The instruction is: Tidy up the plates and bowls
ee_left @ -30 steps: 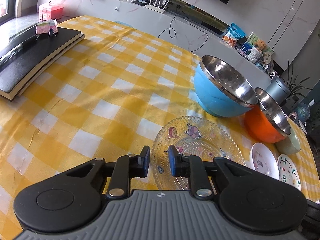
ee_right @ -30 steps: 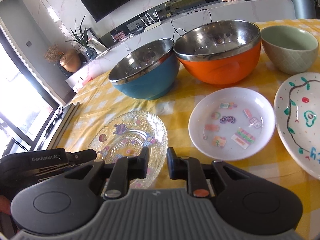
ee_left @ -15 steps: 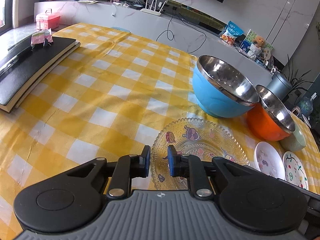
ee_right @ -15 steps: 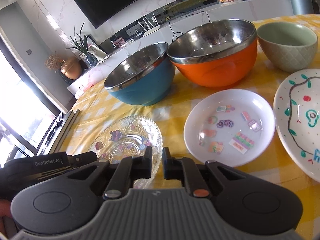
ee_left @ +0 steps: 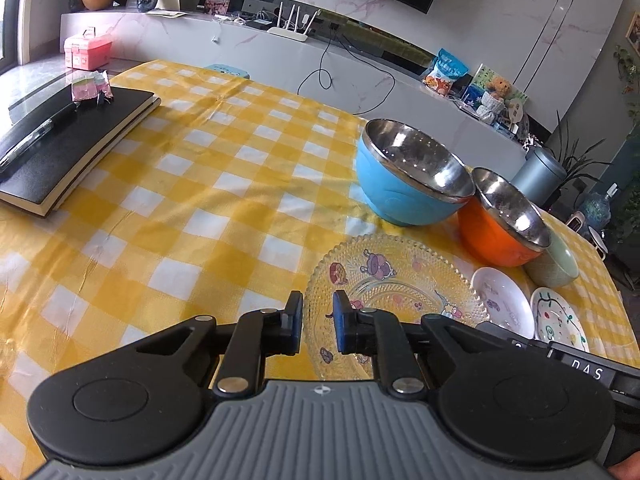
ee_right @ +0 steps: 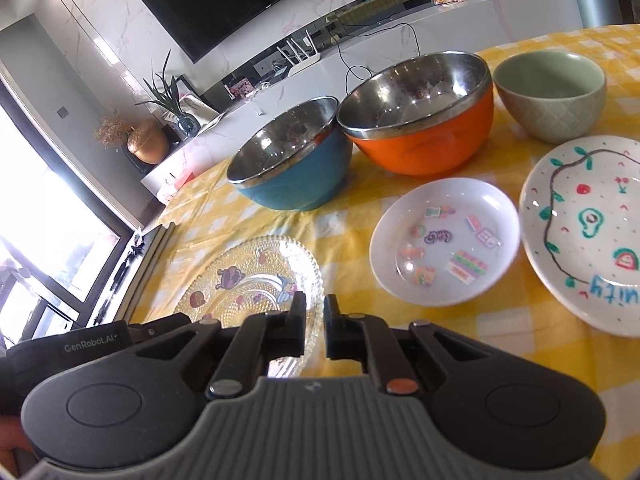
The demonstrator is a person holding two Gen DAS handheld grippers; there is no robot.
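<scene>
I find the right gripper clenched on the near rim of the beaded glass plate. The left gripper pinches that same rim, with a wider gap. Only the left view shows the black book. Farther off on the checked cloth stand the steel-lined blue bowl and orange bowl.

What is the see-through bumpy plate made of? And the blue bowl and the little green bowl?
The bumpy plate looks like clear pressed glass: the yellow cloth shows through its beaded rim. The blue bowl seems shiny steel inside, mirror-like with reflections, with a smooth blue outer shell, maybe plastic. The green bowl looks like glazed ceramic, thick-walled with a quilted pattern.
</scene>
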